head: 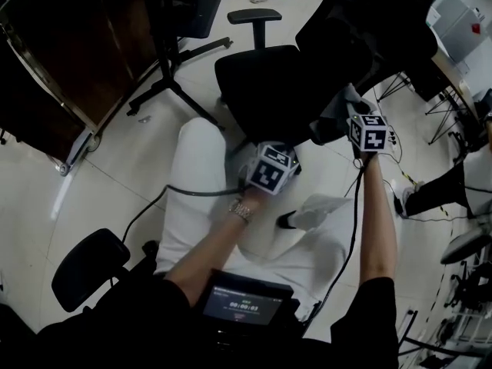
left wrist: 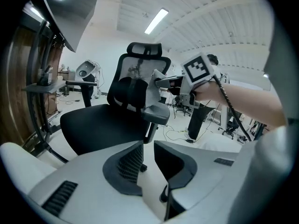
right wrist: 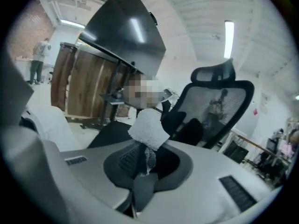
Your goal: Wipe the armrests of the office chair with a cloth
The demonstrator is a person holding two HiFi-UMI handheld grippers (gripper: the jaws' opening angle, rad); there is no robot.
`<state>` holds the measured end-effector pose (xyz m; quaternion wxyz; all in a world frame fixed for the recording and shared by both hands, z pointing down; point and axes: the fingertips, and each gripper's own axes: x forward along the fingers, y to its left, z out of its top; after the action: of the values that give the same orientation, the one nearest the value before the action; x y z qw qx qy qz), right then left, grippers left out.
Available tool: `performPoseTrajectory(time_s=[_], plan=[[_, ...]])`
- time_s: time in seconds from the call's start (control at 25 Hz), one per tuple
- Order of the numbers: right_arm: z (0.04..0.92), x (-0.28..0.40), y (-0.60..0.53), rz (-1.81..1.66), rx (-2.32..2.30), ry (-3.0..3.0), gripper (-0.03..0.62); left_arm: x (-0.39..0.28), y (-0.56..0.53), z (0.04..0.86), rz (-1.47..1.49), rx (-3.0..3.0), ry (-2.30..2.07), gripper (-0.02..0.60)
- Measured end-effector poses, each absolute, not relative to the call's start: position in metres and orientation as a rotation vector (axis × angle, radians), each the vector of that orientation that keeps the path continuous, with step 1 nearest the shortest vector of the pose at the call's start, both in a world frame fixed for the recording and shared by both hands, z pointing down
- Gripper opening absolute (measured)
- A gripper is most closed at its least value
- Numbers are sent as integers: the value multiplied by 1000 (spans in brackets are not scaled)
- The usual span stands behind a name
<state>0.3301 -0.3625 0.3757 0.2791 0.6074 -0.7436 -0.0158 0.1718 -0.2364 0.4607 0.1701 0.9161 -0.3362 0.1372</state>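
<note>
1. Left gripper [left wrist: 148, 158]: fingers [left wrist: 128, 164] released, with a narrow gap and nothing between them.
2. Right gripper [right wrist: 141, 167]: fingers clenched on the cloth [right wrist: 147, 129]. A thin strip is pinched between the pads, and the rest bunches out past my tips.
3. Office chair [left wrist: 100, 125]: the seat [head: 265, 83] sits ahead and left of my left fingers, apart from them.
4. Near armrest [left wrist: 156, 113]: straight ahead of my left fingertips, just above the gap line, not touching them.
5. In the left gripper view the cloth hangs from my right fingers down to that armrest's pad. The lower edge looks to be in contact with it.
6. In the head view my right fingers reach over the near armrest, and the cloth is a grey heap right at the tips. My left fingers are lower and closer to me, short of the seat's front edge.
7. Far armrest [head: 254, 15]: on the other side of the seat, well apart from both sets of fingers.
8. Mesh backrest [right wrist: 219, 111] and headrest [right wrist: 215, 71]: beyond and right of my right fingertips.
9. Wooden desk [right wrist: 86, 85]: beyond and left of my right fingers, well apart.
10. My legs in white trousers [head: 196, 198]: behind the left fingers, toward me.
</note>
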Motion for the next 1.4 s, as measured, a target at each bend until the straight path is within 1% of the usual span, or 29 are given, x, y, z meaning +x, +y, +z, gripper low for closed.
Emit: performPoseTrajectory(time_s=[0.08, 0.16, 0.32, 0.48, 0.6, 0.72, 0.92, 1.16, 1.28, 1.4], plan=[[384, 373, -383, -36, 1689, -1848, 37, 171, -237, 461, 388, 2601, -957, 72], [403, 400, -393, 11, 1705, -1746, 37, 171, -235, 461, 388, 2601, -954, 72], [455, 414, -391, 89, 1651, -1659, 36, 164, -235, 461, 387, 2590, -963, 72], [449, 398, -379, 70, 1754, -1725, 32, 158, -242, 463, 378, 2578, -976, 72], [455, 386, -363, 54, 1736, -1745, 33, 158, -244, 467, 385, 2571, -975, 72], [454, 351, -342, 16, 1657, -1820, 34, 160, -243, 468, 387, 2574, -967, 72], [453, 273, -300, -14, 1486, -2024, 35, 162, -241, 468, 384, 2579, -962, 72], [447, 210, -257, 71, 1254, -2250, 35, 164, -240, 467, 383, 2583, -959, 72], [423, 206, -254, 12, 1218, -2328, 35, 164, -240, 466, 385, 2586, -962, 72], [389, 252, -282, -48, 1392, -2300, 35, 163, -240, 465, 387, 2587, -963, 72]])
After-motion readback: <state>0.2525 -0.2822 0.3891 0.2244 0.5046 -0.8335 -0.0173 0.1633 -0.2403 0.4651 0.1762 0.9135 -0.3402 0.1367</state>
